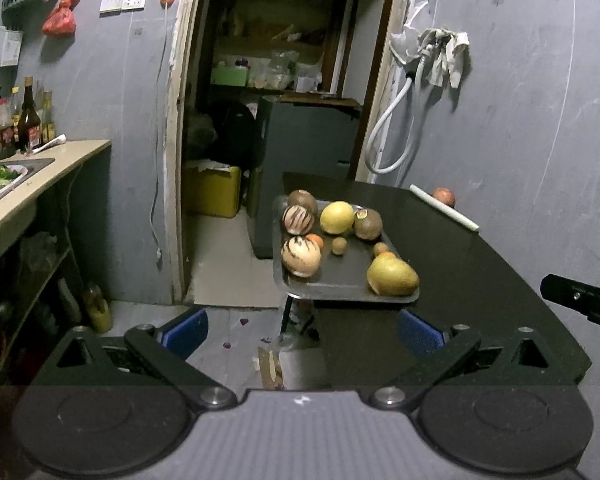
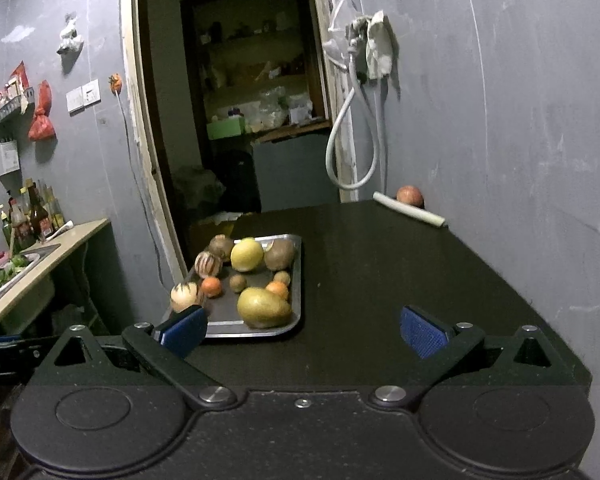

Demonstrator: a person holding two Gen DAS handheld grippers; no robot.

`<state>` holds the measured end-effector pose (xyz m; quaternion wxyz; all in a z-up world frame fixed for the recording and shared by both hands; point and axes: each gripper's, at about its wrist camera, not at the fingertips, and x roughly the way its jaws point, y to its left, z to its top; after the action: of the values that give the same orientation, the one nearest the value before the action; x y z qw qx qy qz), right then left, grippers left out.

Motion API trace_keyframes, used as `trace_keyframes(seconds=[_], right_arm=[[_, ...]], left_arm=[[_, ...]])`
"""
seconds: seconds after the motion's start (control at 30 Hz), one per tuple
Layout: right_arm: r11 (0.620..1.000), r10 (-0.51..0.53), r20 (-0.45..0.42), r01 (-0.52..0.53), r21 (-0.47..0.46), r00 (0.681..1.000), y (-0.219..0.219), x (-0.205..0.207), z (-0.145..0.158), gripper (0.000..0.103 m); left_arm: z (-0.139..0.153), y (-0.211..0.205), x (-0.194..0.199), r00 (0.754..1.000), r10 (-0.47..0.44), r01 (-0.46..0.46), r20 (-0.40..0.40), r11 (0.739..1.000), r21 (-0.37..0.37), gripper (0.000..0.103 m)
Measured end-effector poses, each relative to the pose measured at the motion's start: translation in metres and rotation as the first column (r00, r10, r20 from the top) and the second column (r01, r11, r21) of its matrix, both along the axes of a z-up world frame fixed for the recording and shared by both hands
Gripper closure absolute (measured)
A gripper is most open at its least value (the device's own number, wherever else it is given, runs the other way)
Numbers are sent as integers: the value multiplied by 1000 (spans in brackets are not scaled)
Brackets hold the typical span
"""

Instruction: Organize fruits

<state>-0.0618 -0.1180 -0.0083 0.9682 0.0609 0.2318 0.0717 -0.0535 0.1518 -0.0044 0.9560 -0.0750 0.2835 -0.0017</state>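
- Ahead of the left gripper, spread wide and empty, sits the tray of fruit on the dark table.
- Right gripper, also wide open and empty, has the tray just beyond its left finger.
- Apart by the wall lies an apple.

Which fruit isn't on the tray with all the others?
The red apple. It sits alone at the table's far corner by the wall, behind a white tube, while every other fruit lies on the metal tray.

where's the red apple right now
The red apple sits off the tray, at the table's far right corner against the wall, just behind the white tube.
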Motion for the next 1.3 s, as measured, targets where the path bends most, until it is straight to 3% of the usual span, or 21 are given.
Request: trace_keyframes(seconds=[1.3], right_arm=[[997, 52, -173, -60, -42, 983, 12, 8, -33, 1]], left_arm=[[-27, 0, 4, 996, -6, 6, -90, 1000, 1, 1]])
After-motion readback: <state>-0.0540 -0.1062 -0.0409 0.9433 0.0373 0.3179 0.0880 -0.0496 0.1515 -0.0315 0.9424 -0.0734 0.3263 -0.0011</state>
